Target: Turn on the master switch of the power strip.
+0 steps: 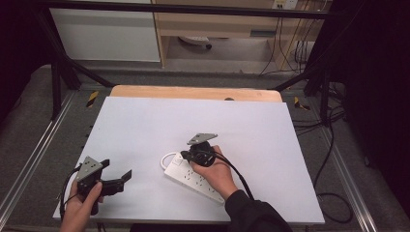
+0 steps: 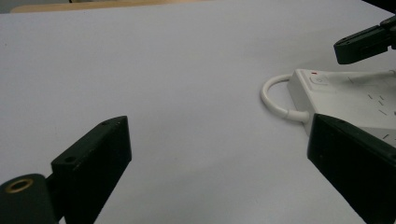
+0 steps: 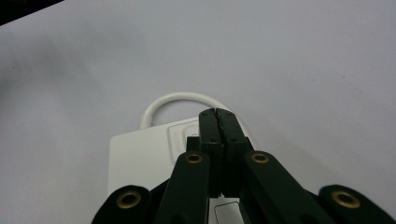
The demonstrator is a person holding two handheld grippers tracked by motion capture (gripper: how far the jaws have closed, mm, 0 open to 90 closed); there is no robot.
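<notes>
White plastic power strip [image 1: 196,180] — flat, boxy, with a looped cord — lies on the matte table [image 1: 145,125]. Right gripper [image 3: 218,114] clenched over its switch end; left gripper [image 1: 118,175] released, apart.

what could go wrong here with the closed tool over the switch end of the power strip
The right tool, shut, hangs over the switch end of the power strip; nothing pins the strip, so a push there could slide or tip it. The left tool is open and apart from it. A shut tip may also slip off the switch toward the looped cord.
</notes>
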